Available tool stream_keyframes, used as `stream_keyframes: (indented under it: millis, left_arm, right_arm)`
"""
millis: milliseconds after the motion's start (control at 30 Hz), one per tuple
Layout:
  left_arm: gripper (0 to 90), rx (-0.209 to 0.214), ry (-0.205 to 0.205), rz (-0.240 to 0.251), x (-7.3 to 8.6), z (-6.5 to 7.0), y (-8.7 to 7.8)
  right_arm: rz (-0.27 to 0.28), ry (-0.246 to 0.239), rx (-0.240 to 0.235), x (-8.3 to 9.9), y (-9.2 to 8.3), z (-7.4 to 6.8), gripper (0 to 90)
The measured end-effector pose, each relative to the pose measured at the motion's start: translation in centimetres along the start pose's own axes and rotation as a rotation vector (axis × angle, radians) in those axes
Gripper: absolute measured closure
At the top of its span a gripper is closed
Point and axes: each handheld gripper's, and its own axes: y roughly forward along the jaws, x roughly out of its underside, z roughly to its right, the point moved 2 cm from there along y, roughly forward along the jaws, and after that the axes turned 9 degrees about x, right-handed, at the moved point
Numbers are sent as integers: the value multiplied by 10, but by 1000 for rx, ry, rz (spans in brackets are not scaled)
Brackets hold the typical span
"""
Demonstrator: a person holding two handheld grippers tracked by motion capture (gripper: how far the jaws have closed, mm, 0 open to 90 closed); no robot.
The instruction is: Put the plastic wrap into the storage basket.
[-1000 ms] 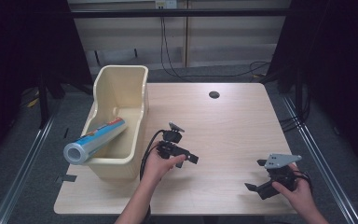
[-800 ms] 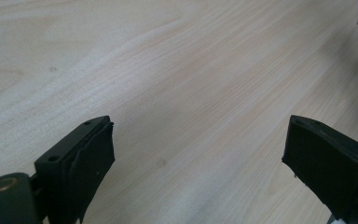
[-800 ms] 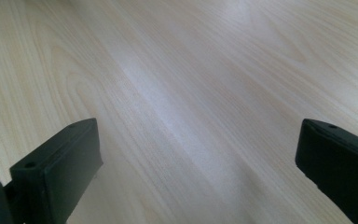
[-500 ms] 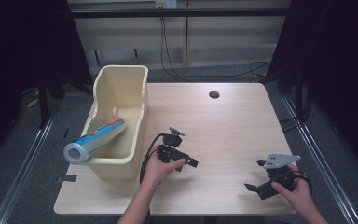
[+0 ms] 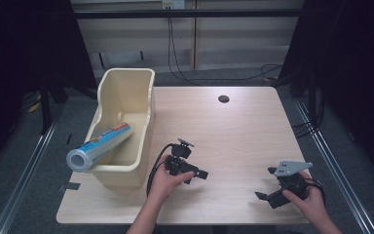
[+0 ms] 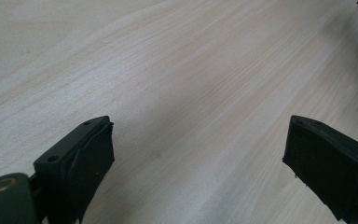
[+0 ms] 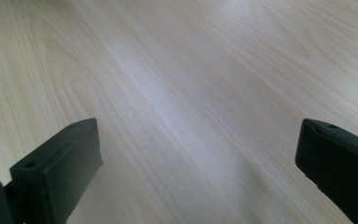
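My left gripper (image 5: 195,174) sits low over the wooden table (image 5: 233,131), just right of the cream bin (image 5: 148,105), with a hand around it. In the left gripper view my left gripper (image 6: 200,135) is open, with bare wood between its pads. My right gripper (image 5: 267,183) is held near the table's front right corner. In the right gripper view my right gripper (image 7: 198,135) also stands open over bare wood. A roll with a blue and red label (image 5: 100,146) lies slanted in the bin, its silver end sticking out over the front left rim.
The bin stands at the table's left edge, its tall back wall toward the far side. A small dark hole (image 5: 223,99) sits near the table's far edge. Cables run across the floor behind the table, and metal rails flank it on both sides.
My left gripper has drifted slightly toward the table's front edge. My right gripper and the roll have stayed where they were.
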Motion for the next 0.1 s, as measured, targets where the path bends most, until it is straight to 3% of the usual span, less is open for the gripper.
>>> stream_keyframes:
  millis: [100]
  left_arm:
    - [78,-3,0,13,-1,1,0]
  right_arm:
    - [-1,-3,1,0,1,0,1]
